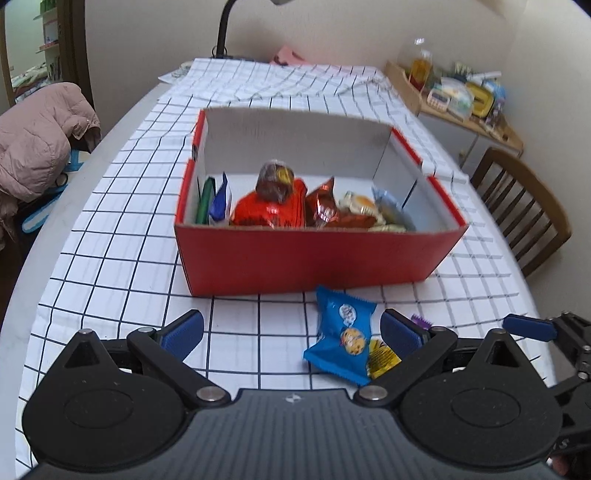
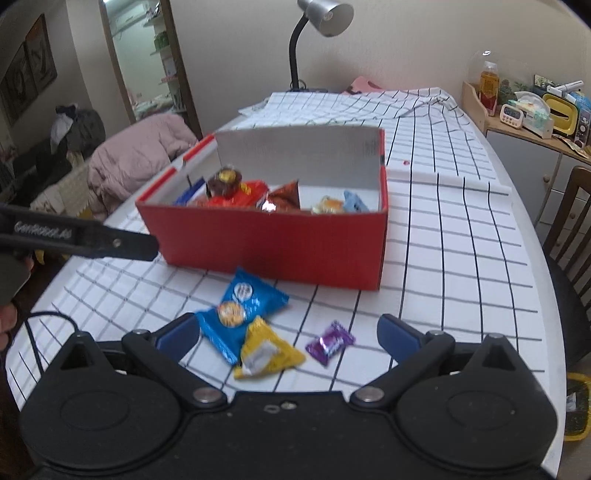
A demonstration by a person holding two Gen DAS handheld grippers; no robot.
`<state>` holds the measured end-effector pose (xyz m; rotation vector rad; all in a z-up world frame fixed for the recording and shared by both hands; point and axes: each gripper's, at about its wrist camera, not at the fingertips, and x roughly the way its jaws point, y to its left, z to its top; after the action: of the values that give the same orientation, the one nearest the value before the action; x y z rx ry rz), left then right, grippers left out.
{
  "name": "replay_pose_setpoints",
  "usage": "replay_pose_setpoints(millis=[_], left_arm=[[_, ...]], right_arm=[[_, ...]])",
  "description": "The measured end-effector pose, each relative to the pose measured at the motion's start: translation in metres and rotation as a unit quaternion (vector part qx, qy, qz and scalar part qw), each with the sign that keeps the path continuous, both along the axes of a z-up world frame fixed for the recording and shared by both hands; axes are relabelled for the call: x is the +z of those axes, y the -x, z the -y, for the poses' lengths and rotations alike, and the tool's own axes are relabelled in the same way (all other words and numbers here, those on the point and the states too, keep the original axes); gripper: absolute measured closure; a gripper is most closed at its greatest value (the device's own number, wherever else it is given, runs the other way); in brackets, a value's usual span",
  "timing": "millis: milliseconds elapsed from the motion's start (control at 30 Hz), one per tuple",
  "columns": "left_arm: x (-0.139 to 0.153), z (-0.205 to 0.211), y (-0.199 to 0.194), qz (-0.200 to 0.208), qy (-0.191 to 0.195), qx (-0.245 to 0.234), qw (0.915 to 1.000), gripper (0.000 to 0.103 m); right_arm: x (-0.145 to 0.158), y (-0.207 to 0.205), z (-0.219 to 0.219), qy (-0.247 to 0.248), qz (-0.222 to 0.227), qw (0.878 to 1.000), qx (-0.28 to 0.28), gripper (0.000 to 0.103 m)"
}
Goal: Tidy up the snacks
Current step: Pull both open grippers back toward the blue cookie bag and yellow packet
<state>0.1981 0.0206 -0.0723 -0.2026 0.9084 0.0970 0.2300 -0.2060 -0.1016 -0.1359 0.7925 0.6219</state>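
Observation:
A red cardboard box (image 1: pixel 306 258) (image 2: pixel 266 240) stands on the checked tablecloth and holds several wrapped snacks, with a brown round one (image 1: pixel 275 181) (image 2: pixel 225 181) on top. In front of it lie a blue cookie packet (image 1: pixel 341 338) (image 2: pixel 240 306), a yellow packet (image 1: pixel 380 358) (image 2: pixel 267 350) and a small purple candy (image 1: pixel 421 320) (image 2: pixel 330 343). My left gripper (image 1: pixel 291 332) is open and empty, just short of the blue packet. My right gripper (image 2: pixel 288 338) is open and empty above the yellow packet. The left gripper's side (image 2: pixel 85 240) shows at left in the right wrist view.
A desk lamp (image 2: pixel 314 33) stands at the table's far end. A wooden shelf with bottles and clutter (image 2: pixel 532 107) lines the right wall. A wooden chair (image 1: pixel 524 206) stands at the right edge. A pink jacket (image 1: pixel 40 140) hangs at left.

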Motion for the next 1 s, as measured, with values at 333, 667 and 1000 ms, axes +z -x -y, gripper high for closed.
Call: replay_pose_setpoints(millis=[333,667,1000], left_arm=[[-0.027,0.025,-0.023,-0.034,-0.038,-0.024,0.9984,0.001],[-0.051,0.046,-0.049,-0.071,-0.071,-0.051,0.9936,0.001],[-0.068,0.046,-0.066,-0.101,-0.072,-0.056,0.9907,0.002]], right_arm=[[-0.025,0.007,-0.007,0.035,-0.004,0.998,0.046,0.002],[-0.040,0.001,-0.029,0.062,-0.001,0.994,0.085,0.005],[-0.055,-0.007,-0.046,0.085,-0.006,0.989,0.123,0.021]])
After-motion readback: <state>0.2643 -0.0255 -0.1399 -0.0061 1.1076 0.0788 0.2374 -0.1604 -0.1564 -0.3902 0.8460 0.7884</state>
